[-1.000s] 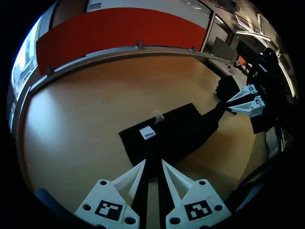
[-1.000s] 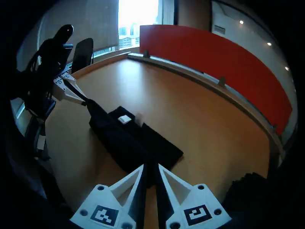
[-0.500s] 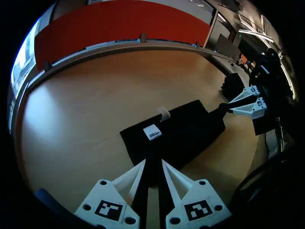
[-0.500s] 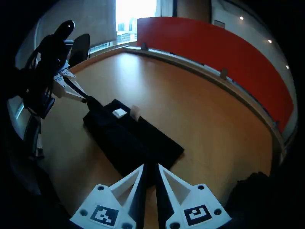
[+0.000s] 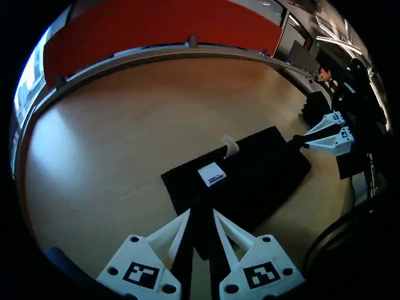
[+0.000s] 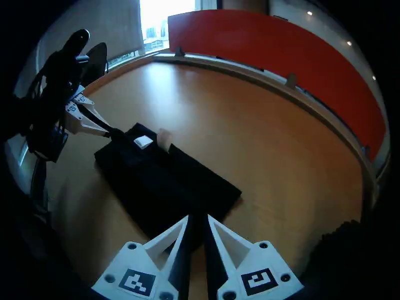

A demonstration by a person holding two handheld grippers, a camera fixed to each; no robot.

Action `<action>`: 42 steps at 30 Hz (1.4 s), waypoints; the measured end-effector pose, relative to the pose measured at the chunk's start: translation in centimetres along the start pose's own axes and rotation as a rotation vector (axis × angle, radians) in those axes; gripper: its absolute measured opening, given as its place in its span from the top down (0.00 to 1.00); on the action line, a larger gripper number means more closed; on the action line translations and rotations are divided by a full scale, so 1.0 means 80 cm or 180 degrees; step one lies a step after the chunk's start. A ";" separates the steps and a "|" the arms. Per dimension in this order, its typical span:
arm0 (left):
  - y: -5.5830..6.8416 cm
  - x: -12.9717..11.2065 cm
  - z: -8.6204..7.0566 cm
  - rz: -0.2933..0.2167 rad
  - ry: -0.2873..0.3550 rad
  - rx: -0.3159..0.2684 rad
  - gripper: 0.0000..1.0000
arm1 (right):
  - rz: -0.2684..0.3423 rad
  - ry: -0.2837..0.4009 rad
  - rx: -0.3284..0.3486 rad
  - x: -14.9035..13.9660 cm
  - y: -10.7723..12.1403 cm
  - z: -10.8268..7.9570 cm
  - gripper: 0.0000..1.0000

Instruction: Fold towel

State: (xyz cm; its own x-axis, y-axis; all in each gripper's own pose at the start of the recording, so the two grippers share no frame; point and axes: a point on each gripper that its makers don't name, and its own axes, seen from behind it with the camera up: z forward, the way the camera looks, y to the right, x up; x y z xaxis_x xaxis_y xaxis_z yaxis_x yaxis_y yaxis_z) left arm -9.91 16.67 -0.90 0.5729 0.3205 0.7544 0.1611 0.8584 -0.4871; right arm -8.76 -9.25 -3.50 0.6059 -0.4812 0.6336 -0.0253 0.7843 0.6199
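A black towel (image 5: 250, 170) lies flat on the wooden table (image 5: 115, 130), with a white label (image 5: 211, 175) and a small white loop (image 5: 230, 145) on its upper side. My left gripper (image 5: 201, 212) is shut on the towel's near corner. At the far corner, my right gripper (image 5: 300, 141) pinches the same edge. In the right gripper view the towel (image 6: 165, 185) runs away from my right gripper (image 6: 198, 217), which is shut on its corner. The left gripper (image 6: 111, 132), held by a person's hand, grips the far corner there.
A red partition (image 5: 150, 30) stands along the table's far edge. A dark bundle (image 5: 316, 106) sits on the table beyond the right gripper. A black chair (image 6: 97, 60) and a bright window (image 6: 160, 22) lie behind the left gripper. Bare wood surrounds the towel.
The towel has been drawn out and lowered: its sagging fold between the grippers is now spread flat and wider on the table. Both grippers keep their hold.
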 end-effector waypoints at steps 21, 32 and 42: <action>-0.026 0.002 0.026 0.0194 -0.0003 0.0268 0.28 | 0.0079 -0.0048 -0.0246 -0.006 0.028 0.032 0.56; -0.048 0.009 0.027 0.0244 -0.0003 0.0481 0.01 | 0.0173 0.0008 -0.0461 0.000 0.055 0.035 0.04; -0.064 0.025 0.026 0.0198 0.0048 0.0598 0.01 | 0.0162 0.0089 -0.0594 0.015 0.072 0.033 0.00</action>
State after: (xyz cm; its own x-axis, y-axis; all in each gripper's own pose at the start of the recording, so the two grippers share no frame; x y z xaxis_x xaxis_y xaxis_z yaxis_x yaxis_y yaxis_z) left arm -11.28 13.78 4.05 0.5894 0.3704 0.7179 -0.0271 0.8972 -0.4407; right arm -10.27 -6.32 2.02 0.6296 -0.4300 0.6471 0.0899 0.8676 0.4892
